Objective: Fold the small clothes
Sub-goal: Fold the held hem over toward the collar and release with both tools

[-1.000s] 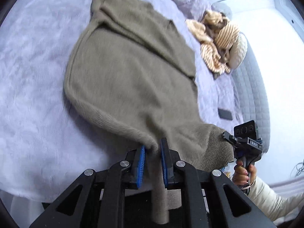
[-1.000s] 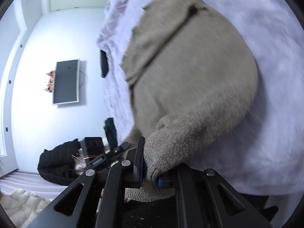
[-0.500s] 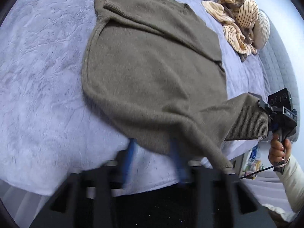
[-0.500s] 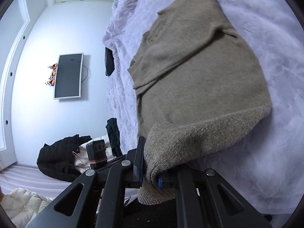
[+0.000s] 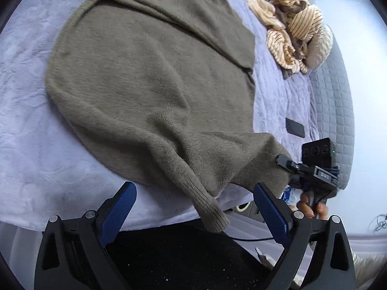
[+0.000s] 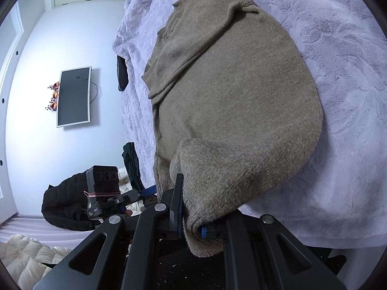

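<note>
The brown sweater [image 5: 154, 77] lies spread out on the bed [image 5: 31, 145], with one sleeve folded across its top part. Its near end hangs off the bed edge.

The left tool [image 5: 193, 212] is wide apart and holds nothing. A ribbed cuff [image 5: 210, 215] dangles between its blue pads [image 5: 118, 212], not touching either one. The left tool sits low at the bed edge and points across the sweater.

The right tool [image 6: 191, 220] is pressed together on a thick bunch of the sweater's corner [image 6: 205, 193]. It sits low too, just off the bed edge, and lifts that corner a little.

The step in hand looks like getting both near corners ready to fold the bottom up. To do it well, I think the left tool should move in on the hem next to the cuff and pinch a flat, even bit. Then both tools should lift together at the same height, so the fold comes out straight. A lumpy grab could make a crooked fold.

A pile of striped clothes [image 5: 292, 24] lies far away on the bed.
</note>
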Demonstrator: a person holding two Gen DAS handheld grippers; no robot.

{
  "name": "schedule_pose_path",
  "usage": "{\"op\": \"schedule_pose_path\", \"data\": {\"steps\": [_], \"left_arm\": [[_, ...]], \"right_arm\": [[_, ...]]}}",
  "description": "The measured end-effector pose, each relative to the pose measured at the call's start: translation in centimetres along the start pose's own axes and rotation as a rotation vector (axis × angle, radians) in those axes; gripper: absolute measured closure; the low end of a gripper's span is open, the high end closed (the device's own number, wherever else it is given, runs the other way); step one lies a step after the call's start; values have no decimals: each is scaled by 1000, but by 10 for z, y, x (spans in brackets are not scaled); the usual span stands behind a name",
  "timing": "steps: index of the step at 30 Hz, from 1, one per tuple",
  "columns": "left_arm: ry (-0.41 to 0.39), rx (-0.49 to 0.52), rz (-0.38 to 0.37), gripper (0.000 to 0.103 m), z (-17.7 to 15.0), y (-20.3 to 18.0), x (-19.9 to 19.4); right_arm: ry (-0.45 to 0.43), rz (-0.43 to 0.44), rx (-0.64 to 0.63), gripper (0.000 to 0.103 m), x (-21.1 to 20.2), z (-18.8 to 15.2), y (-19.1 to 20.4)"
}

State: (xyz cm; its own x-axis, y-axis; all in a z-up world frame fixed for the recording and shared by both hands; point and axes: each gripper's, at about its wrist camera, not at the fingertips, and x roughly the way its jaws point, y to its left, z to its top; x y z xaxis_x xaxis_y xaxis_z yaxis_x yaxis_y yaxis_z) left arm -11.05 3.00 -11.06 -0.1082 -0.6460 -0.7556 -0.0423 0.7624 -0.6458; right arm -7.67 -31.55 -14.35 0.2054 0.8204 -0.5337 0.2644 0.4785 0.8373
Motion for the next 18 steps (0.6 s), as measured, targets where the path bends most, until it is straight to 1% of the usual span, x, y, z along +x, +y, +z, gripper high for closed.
{"op": "schedule_pose_path", "data": {"steps": [1, 3, 5, 6, 7, 8, 9, 10, 11, 12, 13, 15, 18], "left_arm": [[16, 0, 23, 6, 1, -1, 8], [40, -1, 41, 6, 0, -4, 19], [59, 7, 86, 6, -2, -8, 30], [71, 13, 107, 10, -3, -9, 35], [82, 17, 119, 28, -5, -9, 38], [101, 15, 134, 44, -6, -8, 43], [118, 6, 143, 48, -7, -6, 47], [120, 1, 132, 60, -9, -3, 47], [120, -1, 96, 80, -10, -2, 47], [119, 1, 64, 87, -11, -2, 47], [108, 13, 48, 92, -12, -2, 46], [66, 55, 21, 96, -14, -5, 38], [-17, 72, -70, 96, -15, -6, 13]], "right_arm": [[-1, -1, 2, 92, 0, 0, -1], [-3, -5, 2, 92, 0, -1, -1], [-4, -6, 0, 92, 0, -2, 0], [-3, -7, -1, 92, 0, -3, 0], [-2, -10, -1, 92, 0, -4, 0], [-1, -11, -1, 92, 0, -4, 0], [0, -10, 1, 92, 0, -4, -1], [1, -11, 1, 92, 0, -5, -1], [3, -12, 0, 92, 0, -4, -1], [5, -14, -1, 92, 1, -4, -1], [8, -14, -3, 92, 1, -4, 0], [7, -10, -4, 92, 2, -4, 2], [-4, 3, -8, 92, -1, 0, 4]]}}
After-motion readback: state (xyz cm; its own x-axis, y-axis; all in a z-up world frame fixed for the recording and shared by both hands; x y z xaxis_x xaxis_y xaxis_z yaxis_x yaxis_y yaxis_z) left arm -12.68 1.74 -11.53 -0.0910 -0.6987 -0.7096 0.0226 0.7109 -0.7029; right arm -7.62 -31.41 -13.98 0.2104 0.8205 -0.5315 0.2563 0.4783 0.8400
